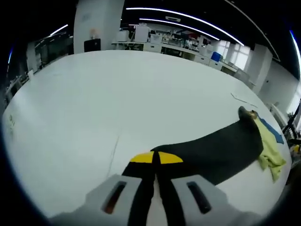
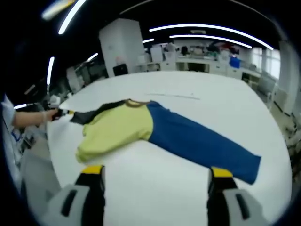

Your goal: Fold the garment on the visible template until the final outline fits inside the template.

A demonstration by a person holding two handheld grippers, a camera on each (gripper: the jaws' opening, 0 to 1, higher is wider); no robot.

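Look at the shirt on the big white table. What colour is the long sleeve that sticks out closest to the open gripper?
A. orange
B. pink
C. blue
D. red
C: in the right gripper view, the sleeve stretching toward the right gripper with its jaws apart is blue, beside the yellow body of the shirt.

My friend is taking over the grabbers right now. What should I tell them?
Left gripper: shut on the end of the black sleeve, which is stretched out over the white table.
Right gripper: open, holding nothing, hovering in front of the garment.
Garment: spread flat on the table, yellow body in the middle, blue sleeve lying out to one side, black sleeve to the other.
Done: no fold can be seen yet.
Left: fold sleeves and body in. I can't make out a template outline, so look for it first.
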